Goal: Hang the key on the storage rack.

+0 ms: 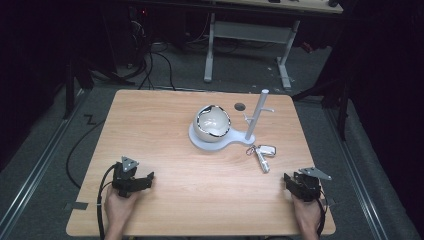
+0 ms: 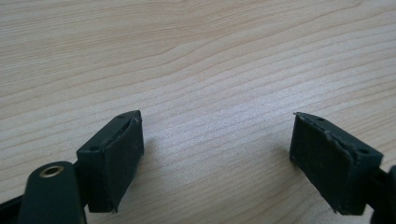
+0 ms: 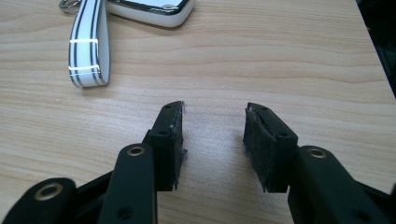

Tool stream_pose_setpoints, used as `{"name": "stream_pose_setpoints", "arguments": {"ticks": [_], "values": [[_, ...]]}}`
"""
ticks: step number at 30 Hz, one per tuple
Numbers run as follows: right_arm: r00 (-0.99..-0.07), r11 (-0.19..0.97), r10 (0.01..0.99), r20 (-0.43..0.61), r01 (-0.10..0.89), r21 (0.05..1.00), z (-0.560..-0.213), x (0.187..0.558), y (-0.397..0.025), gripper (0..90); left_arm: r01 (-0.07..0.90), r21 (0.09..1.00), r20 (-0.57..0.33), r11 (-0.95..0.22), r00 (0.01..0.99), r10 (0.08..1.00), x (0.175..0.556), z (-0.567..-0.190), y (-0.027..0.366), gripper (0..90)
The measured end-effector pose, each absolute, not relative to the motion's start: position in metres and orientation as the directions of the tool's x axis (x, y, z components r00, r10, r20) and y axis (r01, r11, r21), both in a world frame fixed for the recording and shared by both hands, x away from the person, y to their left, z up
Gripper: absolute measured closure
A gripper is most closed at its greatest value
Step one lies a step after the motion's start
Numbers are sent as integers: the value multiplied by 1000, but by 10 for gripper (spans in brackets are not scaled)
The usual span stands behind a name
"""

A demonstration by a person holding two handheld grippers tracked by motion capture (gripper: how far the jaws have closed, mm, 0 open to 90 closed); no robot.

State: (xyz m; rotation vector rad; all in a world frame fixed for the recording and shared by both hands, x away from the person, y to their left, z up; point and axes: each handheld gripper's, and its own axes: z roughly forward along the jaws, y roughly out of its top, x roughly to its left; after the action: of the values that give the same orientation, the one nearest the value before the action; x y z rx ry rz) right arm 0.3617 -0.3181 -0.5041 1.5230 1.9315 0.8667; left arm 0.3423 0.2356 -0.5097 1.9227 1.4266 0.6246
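**Both grippers low at the near edge, key fob lying ahead of the right one**

Here the left gripper (image 1: 134,179) sits near the front left corner of the wooden tabletop (image 1: 165,130), held in a hand (image 1: 118,206); in the left gripper view its jaws stand wide apart over bare wood, with nothing between them. The right gripper (image 1: 300,184) sits near the front right corner, well apart from the left. Its jaws are apart too, less widely, and hold nothing.

The key fob (image 1: 267,149) lies flat on the tabletop, ahead of the right gripper and to its left, with its striped strap (image 1: 262,162) trailing toward the near edge. In the right gripper view the strap (image 3: 88,44) and the fob (image 3: 152,10) lie beyond the jaws, untouched.

Just behind the fob stands a white stand (image 1: 212,142) carrying a bowl (image 1: 212,122) and an upright post (image 1: 257,115).
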Motion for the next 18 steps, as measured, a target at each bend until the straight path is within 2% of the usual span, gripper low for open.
{"name": "stream_pose_setpoints", "arguments": {"ticks": [18], "values": [[-310, 181, 951, 11, 581, 794, -479, 370, -294, 554, 640, 743, -7, -194, 297, 955, 342, -510, 235, 199]]}}
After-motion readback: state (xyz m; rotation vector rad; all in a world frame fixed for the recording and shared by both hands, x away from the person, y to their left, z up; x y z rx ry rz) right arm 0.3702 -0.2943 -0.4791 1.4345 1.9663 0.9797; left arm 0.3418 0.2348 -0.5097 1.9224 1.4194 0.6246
